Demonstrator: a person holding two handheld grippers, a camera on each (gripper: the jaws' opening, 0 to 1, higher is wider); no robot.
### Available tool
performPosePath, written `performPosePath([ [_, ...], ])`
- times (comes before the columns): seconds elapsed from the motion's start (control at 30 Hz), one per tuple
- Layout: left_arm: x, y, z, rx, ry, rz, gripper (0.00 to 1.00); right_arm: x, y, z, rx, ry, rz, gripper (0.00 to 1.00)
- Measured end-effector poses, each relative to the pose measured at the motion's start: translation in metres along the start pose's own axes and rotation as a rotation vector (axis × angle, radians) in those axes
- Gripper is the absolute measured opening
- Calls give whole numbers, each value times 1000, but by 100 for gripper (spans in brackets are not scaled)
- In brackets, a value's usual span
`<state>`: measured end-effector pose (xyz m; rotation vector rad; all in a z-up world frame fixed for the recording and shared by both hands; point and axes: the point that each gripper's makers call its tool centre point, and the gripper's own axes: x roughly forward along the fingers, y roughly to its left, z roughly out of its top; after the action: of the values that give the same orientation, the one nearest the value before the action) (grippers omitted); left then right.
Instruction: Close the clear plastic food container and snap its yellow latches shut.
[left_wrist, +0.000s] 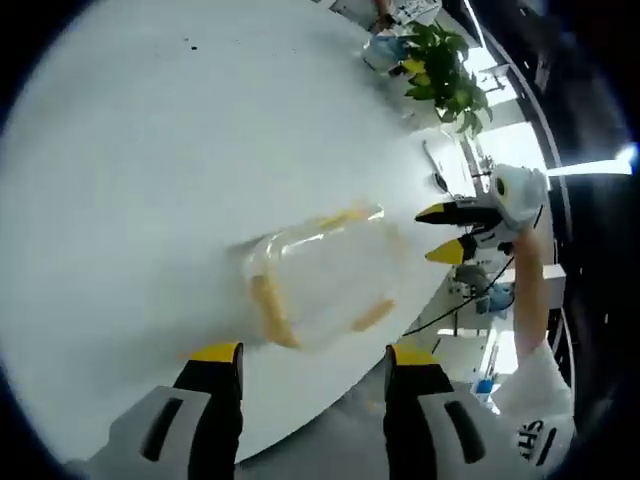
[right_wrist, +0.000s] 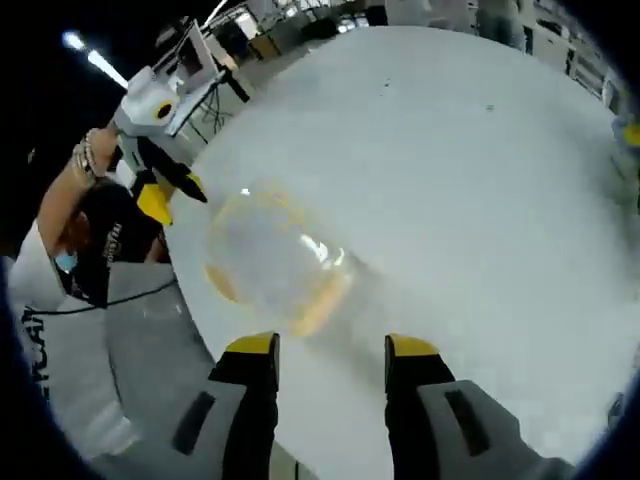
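A clear plastic food container (left_wrist: 325, 285) with yellow latches (left_wrist: 272, 310) sits on the white table (left_wrist: 150, 150) near its edge, blurred in both views. My left gripper (left_wrist: 312, 355) stands open just short of it, nothing between its jaws. The right gripper (left_wrist: 447, 230) comes in from the right, open, its yellow tips close to the container's far side. In the right gripper view the container (right_wrist: 275, 260) lies just ahead of my open right gripper (right_wrist: 330, 345), and the left gripper (right_wrist: 165, 195) shows at the upper left by the table edge.
A potted green plant (left_wrist: 445, 70) stands at the far end of the table, with a blue-white object (left_wrist: 385, 50) beside it. The person's hand and white sleeve (left_wrist: 535, 350) show at the right. Desks and equipment (right_wrist: 215, 50) lie beyond the table.
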<state>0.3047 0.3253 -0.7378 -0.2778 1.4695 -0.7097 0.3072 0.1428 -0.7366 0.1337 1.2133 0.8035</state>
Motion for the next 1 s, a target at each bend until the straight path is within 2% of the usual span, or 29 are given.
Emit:
performPosePath([
  [0.07,6,2,-1,-28,15,29,53,3,4,2,65,-11,13,35],
  [0.13,14,3,-7,-59,50,55,52,8,3,2,92,-8,10,35],
  [0.2,23,-3,-13,-58,62,54,52,14,1,-1,122,7,1,35],
  [0.3,30,-6,-11,-66,67,53,51,20,-4,-1,141,14,-14,34],
  [0.43,37,-5,-6,-55,58,92,49,29,-5,0,174,24,2,26],
  [0.5,38,-5,-7,-25,68,107,47,32,-4,0,183,29,8,24],
  [0.63,41,-5,-7,-32,73,113,45,40,-3,-3,164,54,25,24],
  [0.8,42,1,-4,-15,89,125,45,45,-8,-3,154,55,-3,20],
  [0.93,46,6,-1,20,91,158,43,45,-9,-4,166,64,-12,20],
  [1.0,46,10,-2,41,104,193,39,45,-9,-5,171,66,-13,20],
])
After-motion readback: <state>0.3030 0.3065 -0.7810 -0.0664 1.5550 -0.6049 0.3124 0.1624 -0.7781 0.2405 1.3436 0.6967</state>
